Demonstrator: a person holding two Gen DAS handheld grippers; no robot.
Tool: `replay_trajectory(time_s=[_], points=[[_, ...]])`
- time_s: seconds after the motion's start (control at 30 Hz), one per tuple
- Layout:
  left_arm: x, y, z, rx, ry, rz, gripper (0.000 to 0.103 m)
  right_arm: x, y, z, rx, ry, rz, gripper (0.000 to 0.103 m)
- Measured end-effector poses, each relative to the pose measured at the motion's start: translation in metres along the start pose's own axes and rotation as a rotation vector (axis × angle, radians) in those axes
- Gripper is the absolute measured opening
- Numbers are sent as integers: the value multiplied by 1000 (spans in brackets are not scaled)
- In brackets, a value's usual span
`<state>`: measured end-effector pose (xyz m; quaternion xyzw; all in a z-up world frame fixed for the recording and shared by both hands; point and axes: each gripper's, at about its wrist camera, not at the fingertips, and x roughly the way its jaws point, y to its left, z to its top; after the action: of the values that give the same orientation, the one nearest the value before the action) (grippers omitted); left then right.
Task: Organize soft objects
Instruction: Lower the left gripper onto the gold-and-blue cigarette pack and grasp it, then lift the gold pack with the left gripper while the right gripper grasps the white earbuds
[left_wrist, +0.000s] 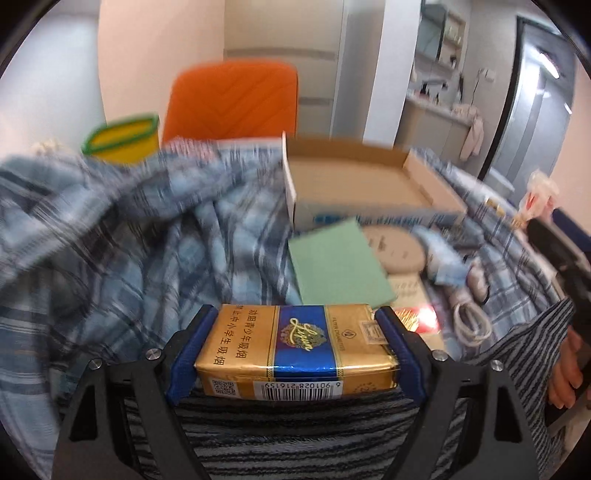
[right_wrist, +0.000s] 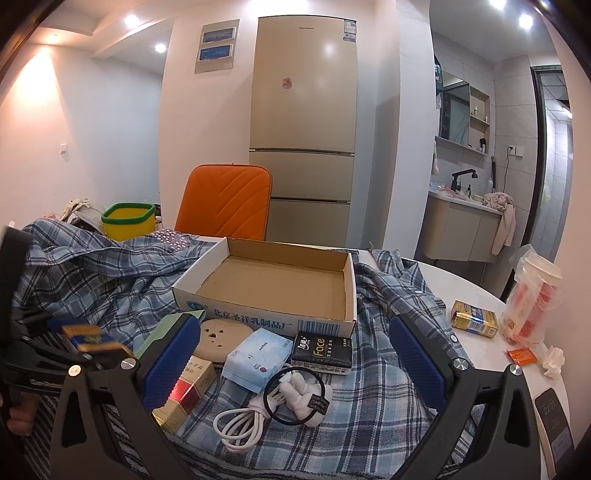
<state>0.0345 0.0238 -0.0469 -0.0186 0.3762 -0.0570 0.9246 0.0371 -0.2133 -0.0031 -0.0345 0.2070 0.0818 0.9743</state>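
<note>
My left gripper is shut on a gold and blue cigarette pack, held above the blue plaid cloth; this gripper and its pack also show in the right wrist view. My right gripper is open and empty above a blue tissue pack, a black Face tissue pack, a black hair tie with a white bow and a white cable. An empty cardboard box sits behind them, and it also shows in the left wrist view.
A green sheet, a round beige disc and a red and gold box lie nearby. A second gold pack, a bagged cup, an orange sachet and a phone sit on the white table at right. A yellow tub and orange chair stand behind.
</note>
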Motion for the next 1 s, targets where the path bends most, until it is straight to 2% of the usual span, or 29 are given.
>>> replay_trajectory(time_s=[0.1, 0.23, 0.3, 0.33, 0.43, 0.53, 0.73, 0.9, 0.93, 1.0], points=[[-26, -5, -1, 28, -149, -13, 85, 0, -6, 0, 28, 3, -14, 103], [-58, -14, -3, 72, -358, 5, 85, 3, -7, -1, 32, 30, 14, 103], [-68, -17, -5, 88, -424, 12, 85, 7, -5, -2, 29, 64, 43, 95], [-70, -18, -5, 93, -443, 22, 85, 12, -5, -4, 35, 116, 64, 88], [-65, -19, -3, 95, -431, 53, 85, 33, 2, -14, 44, 277, 134, 77], [-53, -20, 1, 97, -383, 57, 85, 47, 3, -19, 48, 351, 135, 71], [-45, -24, -1, 107, -339, 53, 85, 74, -2, -33, 88, 508, 172, 51], [-43, -24, -3, 108, -332, 51, 85, 76, 4, -39, 58, 514, 163, 45], [-44, -24, -3, 107, -336, 51, 85, 74, 3, -39, 59, 504, 156, 42], [-44, -24, -4, 106, -342, 52, 85, 66, 1, -36, 66, 455, 148, 41]])
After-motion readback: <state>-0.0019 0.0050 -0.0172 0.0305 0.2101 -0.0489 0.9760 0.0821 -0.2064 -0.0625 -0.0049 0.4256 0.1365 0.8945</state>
